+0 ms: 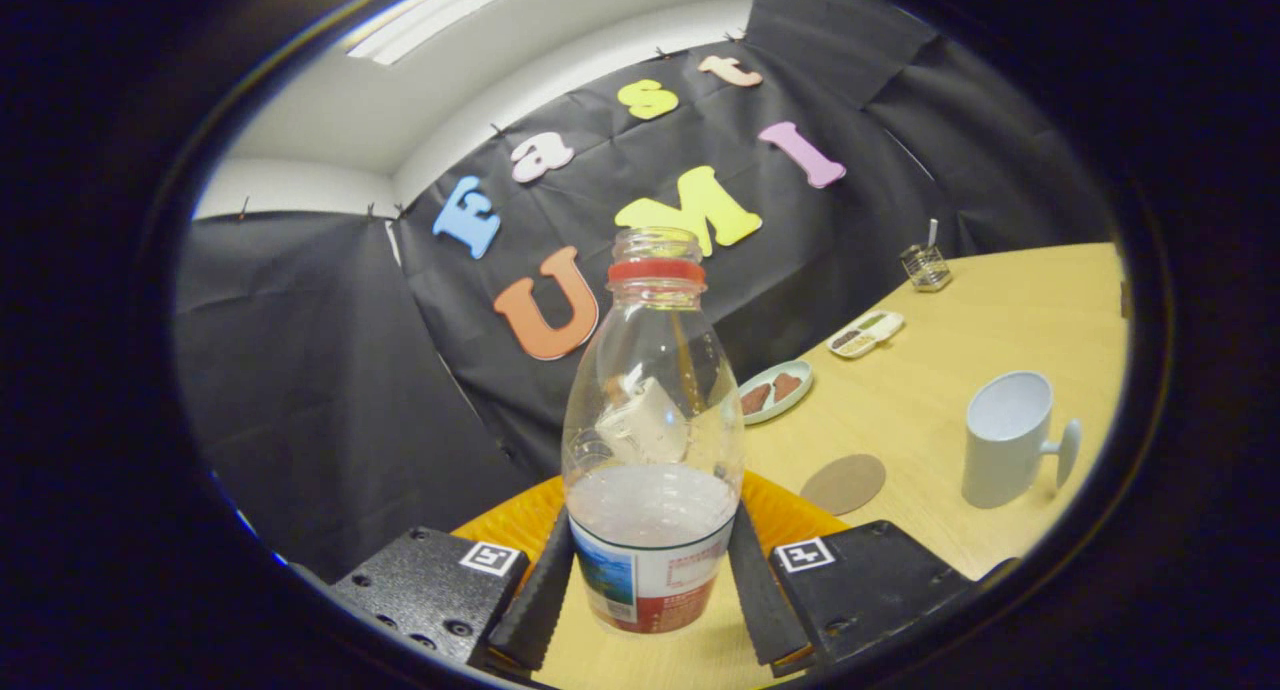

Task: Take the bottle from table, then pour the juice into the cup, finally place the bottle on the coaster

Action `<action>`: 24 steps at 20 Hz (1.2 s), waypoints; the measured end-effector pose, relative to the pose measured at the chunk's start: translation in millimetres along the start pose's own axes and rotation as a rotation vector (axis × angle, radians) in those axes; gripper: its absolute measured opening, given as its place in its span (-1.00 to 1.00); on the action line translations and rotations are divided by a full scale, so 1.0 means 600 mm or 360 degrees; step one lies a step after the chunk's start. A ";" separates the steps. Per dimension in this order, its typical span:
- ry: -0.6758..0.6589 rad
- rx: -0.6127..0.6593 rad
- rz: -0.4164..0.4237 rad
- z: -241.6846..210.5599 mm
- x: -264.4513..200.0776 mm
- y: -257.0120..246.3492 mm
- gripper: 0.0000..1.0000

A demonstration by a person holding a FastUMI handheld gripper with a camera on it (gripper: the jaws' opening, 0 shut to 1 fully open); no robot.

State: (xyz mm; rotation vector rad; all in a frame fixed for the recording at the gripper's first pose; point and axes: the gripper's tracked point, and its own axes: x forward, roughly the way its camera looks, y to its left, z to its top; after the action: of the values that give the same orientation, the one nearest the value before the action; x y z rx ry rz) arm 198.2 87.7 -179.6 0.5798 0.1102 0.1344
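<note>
Two fingers (545, 590) of the tongs (650, 595) press the labelled lower sides of the bottle (652, 440), gripping it upright above the desk (960, 390) near its front edge, cap off, pale juice low inside. Coaster (843, 483) lies just beyond the right finger; cup (1010, 438) stands farther right. Plate (775, 390), small tray (866, 333), mesh holder (925, 266) line the far edge.
</note>
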 end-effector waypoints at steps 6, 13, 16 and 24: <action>0.0034 0.0368 -0.0065 0.028 0.017 -0.048 0.55; 0.0092 0.0801 -0.0069 0.027 0.026 -0.061 0.54; 0.0114 0.1041 -0.0035 0.023 0.023 -0.064 0.54; 0.0042 0.1488 -0.0049 0.026 0.044 -0.098 0.54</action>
State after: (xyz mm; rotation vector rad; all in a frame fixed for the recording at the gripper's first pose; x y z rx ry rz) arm 231.9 34.6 -201.1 1.5085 0.2086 0.0533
